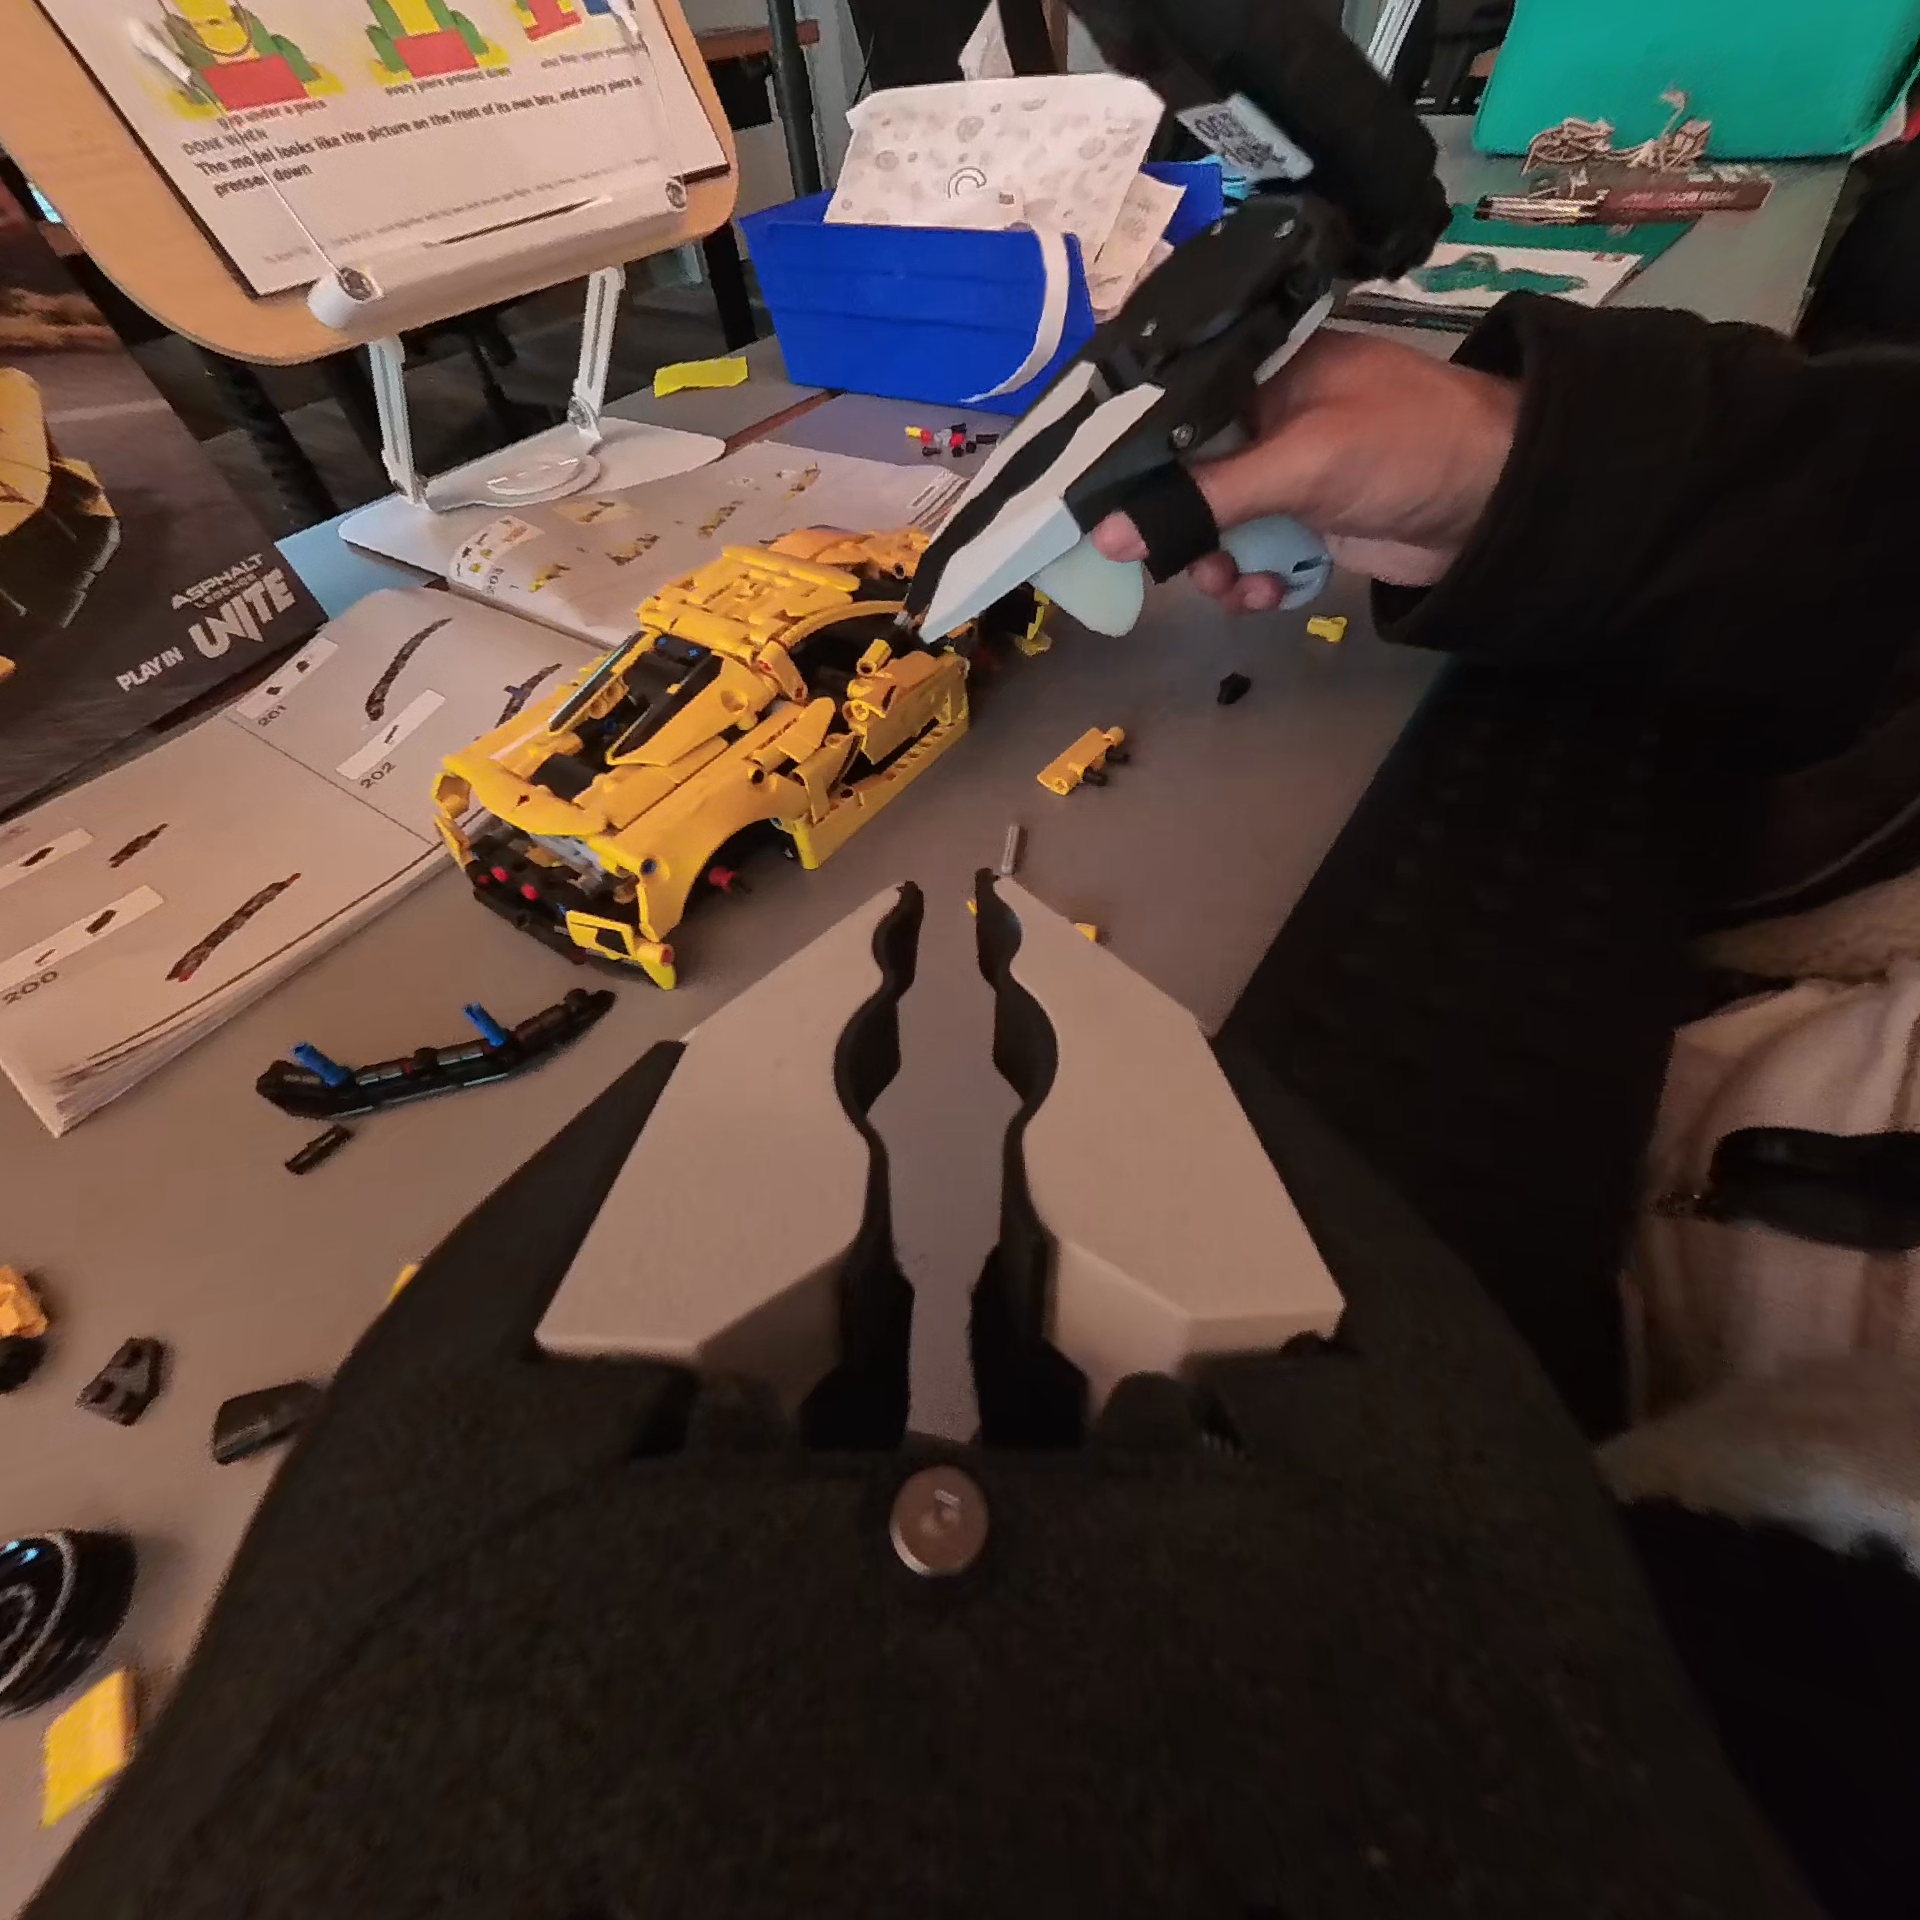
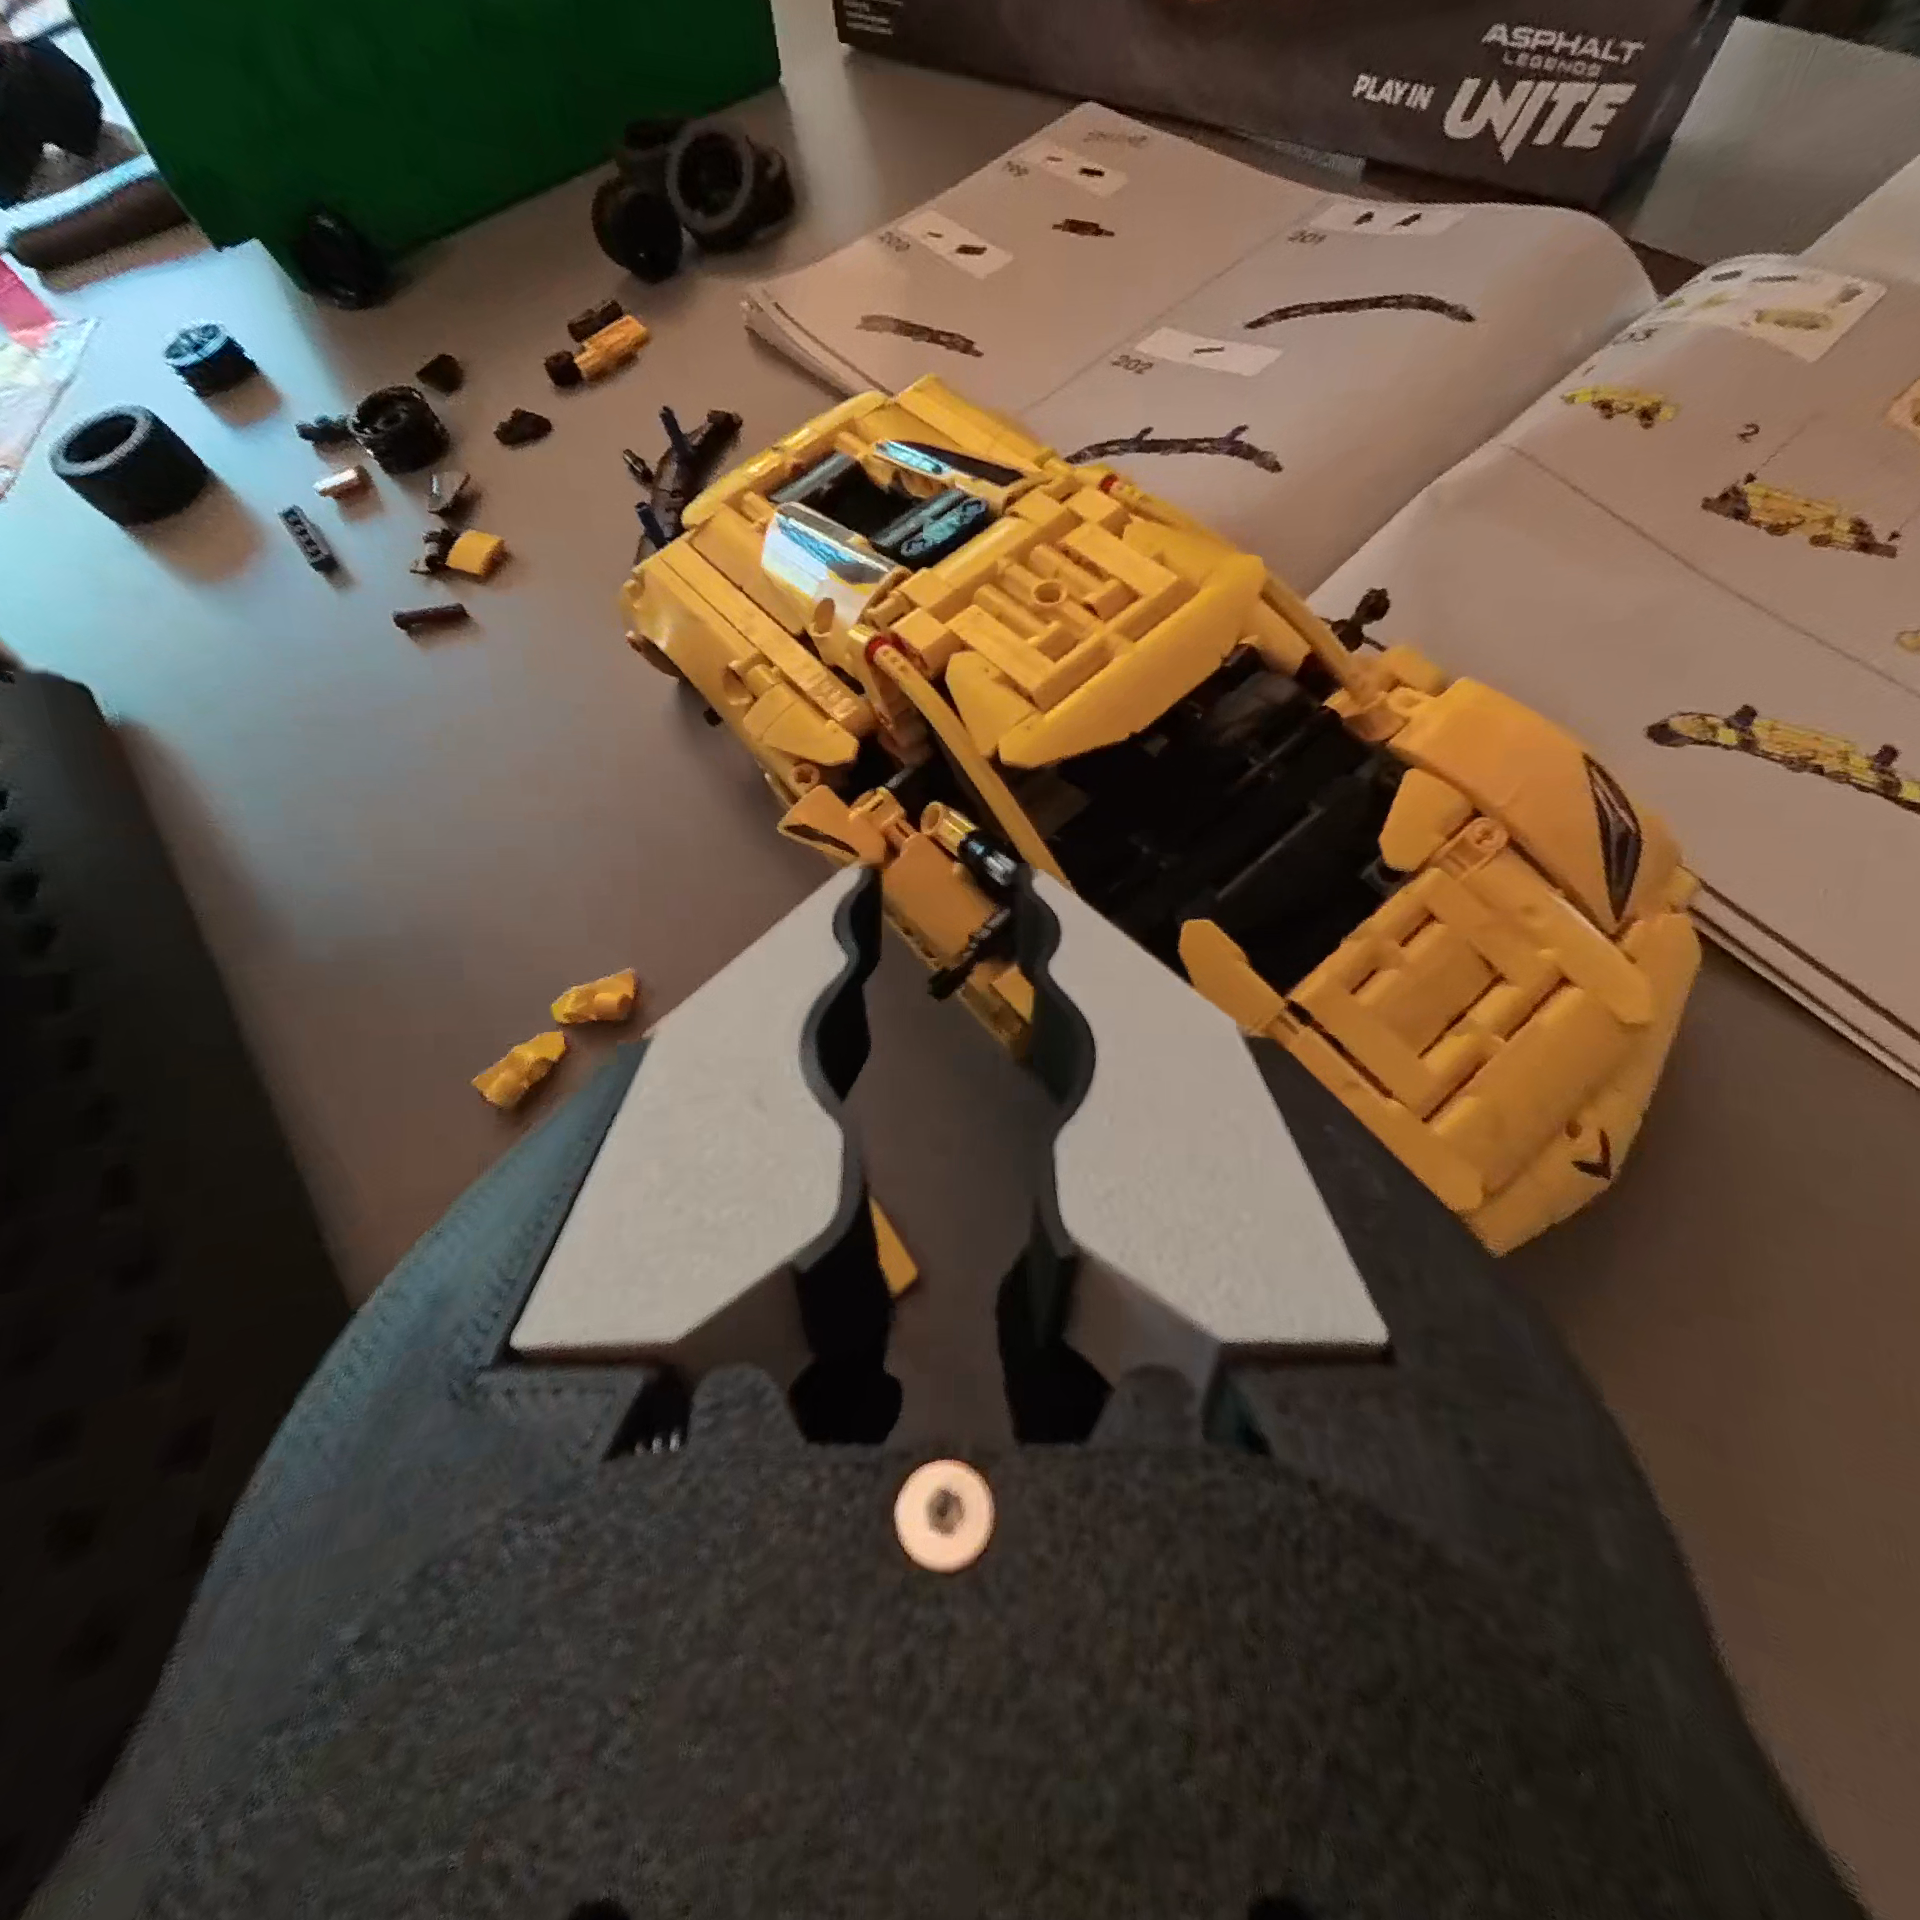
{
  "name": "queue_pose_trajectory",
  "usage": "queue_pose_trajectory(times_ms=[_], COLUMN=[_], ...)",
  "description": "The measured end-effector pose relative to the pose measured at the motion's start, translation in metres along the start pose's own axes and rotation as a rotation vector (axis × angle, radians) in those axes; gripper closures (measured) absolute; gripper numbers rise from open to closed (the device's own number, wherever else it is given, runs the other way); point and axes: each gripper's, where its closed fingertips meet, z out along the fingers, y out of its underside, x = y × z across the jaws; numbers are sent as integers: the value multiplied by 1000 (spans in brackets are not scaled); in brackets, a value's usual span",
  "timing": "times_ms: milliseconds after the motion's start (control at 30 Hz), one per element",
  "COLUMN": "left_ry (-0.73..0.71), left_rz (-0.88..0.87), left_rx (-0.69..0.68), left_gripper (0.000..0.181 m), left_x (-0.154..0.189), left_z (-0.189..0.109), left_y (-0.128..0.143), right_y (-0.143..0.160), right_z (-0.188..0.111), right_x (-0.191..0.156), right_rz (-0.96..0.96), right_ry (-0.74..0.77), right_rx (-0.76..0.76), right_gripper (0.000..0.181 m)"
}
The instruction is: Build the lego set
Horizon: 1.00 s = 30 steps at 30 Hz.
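A yellow Lego sports car (image 1: 707,748) stands without wheels on the grey table, and it also shows in the right wrist view (image 2: 1143,665). My right gripper (image 2: 945,888) straddles a yellow side panel (image 2: 935,914) behind the car's door, with a finger touching each side. A small black pin (image 2: 987,857) sits by its right finger. In the left wrist view the right gripper (image 1: 916,621) comes down on the car's far side. My left gripper (image 1: 948,899) hovers in front of the car, narrowly open and empty. A black bumper strip with blue pins (image 1: 436,1060) lies left of it.
Open instruction booklets (image 1: 156,935) (image 2: 1195,260) lie beside the car. Loose yellow and black pieces (image 1: 1081,764) (image 2: 520,1070), tyres (image 2: 686,192) and a wheel (image 1: 52,1610) are scattered around. A blue bin (image 1: 914,301), a document stand (image 1: 416,208) and the set's box (image 2: 1455,94) stand behind.
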Motion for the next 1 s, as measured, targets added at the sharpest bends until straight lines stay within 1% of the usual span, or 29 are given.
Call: queue_pose_trajectory(times_ms=[233, 333, 400, 467, 500, 567, 633, 767, 833, 900, 1000], left_ry=[20, 29, 31, 33, 34, 33, 31, 31, 34, 36, 30], left_rz=[-11, -20, -24, -28, -30, -30, -32, -39, -45, -55, -97], left_rx=[-25, -28, -29, -29, -29, -27, -26, -26, -27, -31, -43], left_gripper=[171, 171, 171, 171, 171, 171, 171, 171, 171, 171, 171], left_x=[-11, -13, -14, -14, -15, -16, -16, -18, -18, -19, -24], left_z=[9, 11, 11, 11, 11, 11, 10, 10, 11, 11, 14], left_y=[6, 9, 10, 10, 10, 10, 10, 11, 12, 13, 14], right_y=[-9, -13, -14, -10, -5, -1, -2, -7, -8, -13, -25], right_z=[3, 3, 3, 3, 5, 6, 4, 1, -1, -6, -10], right_x=[-5, -9, -11, -18, -20, -21, -17, -9, -4, -2, -5], right_rz=[33, 31, 29, 29, 35, 30, 0, -151, -182, -167, -145], right_ry=[7, -9, -18, -60, -69, -61, -19, 82, 119, 113, 20], right_rx=[33, 45, 39, 8, -24, -49, -44, -44, -50, -36, 23], right_gripper=[157, 163, 163, 171, 171, 168, 167, 164, 164, 161, 149])
